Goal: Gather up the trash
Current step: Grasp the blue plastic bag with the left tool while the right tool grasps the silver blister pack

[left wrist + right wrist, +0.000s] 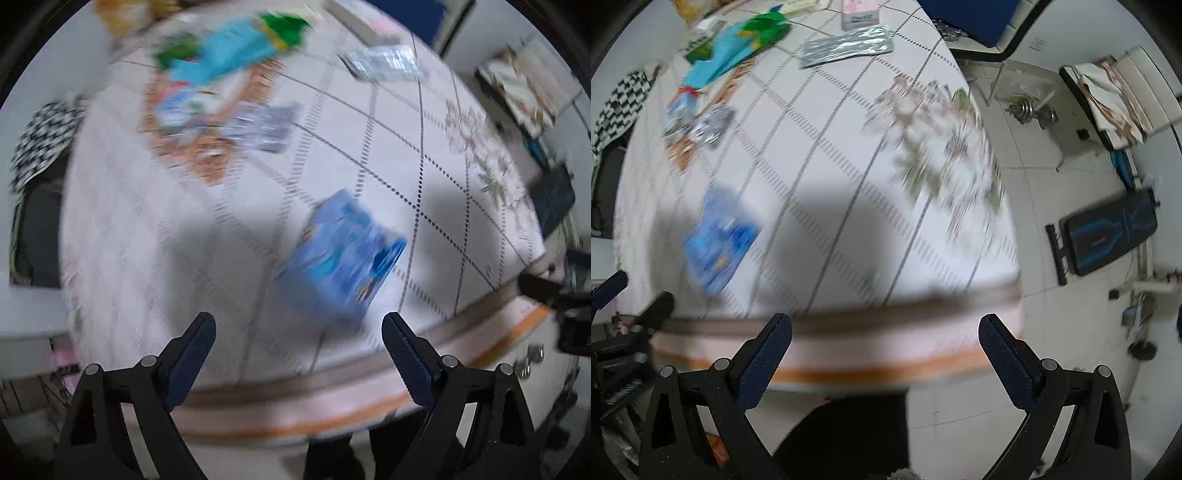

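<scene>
Checked cloth covers the worktop (pixel 369 155) where wrappers lie scattered: a blue packet (pixel 340 254) mid-frame, a silver wrapper (pixel 847 46) at top. My left gripper (pixel 299 332) and right gripper (pixel 884 334) hang above, both spread and empty.

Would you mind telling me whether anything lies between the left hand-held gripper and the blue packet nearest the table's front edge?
Nothing visible does. The left hand-held gripper is open above the blue packet, with only bare tablecloth around it.
</scene>
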Motion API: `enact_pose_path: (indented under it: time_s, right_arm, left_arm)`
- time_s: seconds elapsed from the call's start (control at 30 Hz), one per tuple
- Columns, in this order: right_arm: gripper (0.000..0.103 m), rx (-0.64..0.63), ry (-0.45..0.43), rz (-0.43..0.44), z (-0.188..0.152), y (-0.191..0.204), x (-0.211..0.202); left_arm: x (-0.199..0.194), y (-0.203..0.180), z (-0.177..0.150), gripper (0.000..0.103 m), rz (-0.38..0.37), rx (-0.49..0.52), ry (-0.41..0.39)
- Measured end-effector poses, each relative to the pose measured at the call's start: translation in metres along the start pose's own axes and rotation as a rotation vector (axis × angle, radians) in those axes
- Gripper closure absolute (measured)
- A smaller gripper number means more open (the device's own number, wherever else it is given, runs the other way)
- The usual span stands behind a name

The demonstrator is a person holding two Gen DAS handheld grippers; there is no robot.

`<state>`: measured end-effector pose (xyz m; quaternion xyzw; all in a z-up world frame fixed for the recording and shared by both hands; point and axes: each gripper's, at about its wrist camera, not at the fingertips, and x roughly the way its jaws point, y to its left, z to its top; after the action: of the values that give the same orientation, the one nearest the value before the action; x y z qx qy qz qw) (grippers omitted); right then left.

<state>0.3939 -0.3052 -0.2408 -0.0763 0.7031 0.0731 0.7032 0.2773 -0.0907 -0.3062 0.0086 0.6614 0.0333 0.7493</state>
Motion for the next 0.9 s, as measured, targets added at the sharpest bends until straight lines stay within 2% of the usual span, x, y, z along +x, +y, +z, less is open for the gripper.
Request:
enact_pose_path:
  time_s: [0.07, 0.13, 0.17, 0.2, 0.23, 0.3, 0.37, 0.5, 0.6, 0.7, 0.8, 0.83, 0.9]
  right_arm:
    - [0.001, -0.024, 0.012, 0.007, 0.027, -0.008, 0.01]
    - [0.001, -0.036, 0.027, 0.024, 0.057, -0.016, 0.016]
    - [0.001, -0.044, 0.029, 0.038, 0.071, -0.02, 0.016]
    - [0.001, -0.051, 0.027, 0.044, 0.088, -0.023, 0.017]
    - [0.001, -0.05, 0.023, 0.048, 0.101, -0.025, 0.017]
    - [0.001, -0.025, 0.007, 0.074, 0.135, -0.03, 0.017]
    - [0.001, 0.017, -0.015, 0.093, 0.167, -0.034, 0.019]
    - [0.0, 0.114, -0.09, 0.114, 0.226, -0.027, 0.028]
    - [0.0, 0.135, -0.147, 0.086, 0.26, -0.007, 0.039]
    - [0.0, 0.121, -0.157, 0.044, 0.277, 0.015, 0.056]
    - [0.0, 0.075, -0.098, 0.016, 0.289, 0.038, 0.08]
    - [0.0, 0.041, -0.128, -0.019, 0.289, 0.047, 0.08]
    - [0.0, 0.027, -0.116, -0.009, 0.29, 0.055, 0.084]
  left_arm:
    - [0.024, -0.007, 0.018, 0.012, -0.004, 0.017, 0.06]
    - [0.044, -0.007, 0.032, 0.02, -0.012, 0.008, 0.11]
    - [0.05, -0.003, 0.037, 0.025, -0.04, -0.018, 0.121]
    - [0.049, 0.001, 0.039, 0.039, -0.065, -0.044, 0.115]
    - [0.048, 0.008, 0.043, 0.044, -0.088, -0.083, 0.105]
    - [0.046, 0.018, 0.05, 0.069, -0.085, -0.137, 0.092]
    - [0.047, 0.031, 0.054, 0.076, -0.092, -0.206, 0.087]
    - [0.046, 0.057, 0.064, 0.08, -0.018, -0.328, 0.059]
    - [0.044, 0.076, 0.071, 0.08, 0.061, -0.42, 0.023]
    - [0.046, 0.094, 0.077, 0.08, 0.11, -0.487, 0.007]
    - [0.053, 0.103, 0.078, 0.08, 0.105, -0.525, 0.018]
    - [0.056, 0.106, 0.078, 0.08, 0.103, -0.534, 0.019]
    - [0.057, 0.113, 0.078, 0.08, 0.101, -0.539, 0.016]
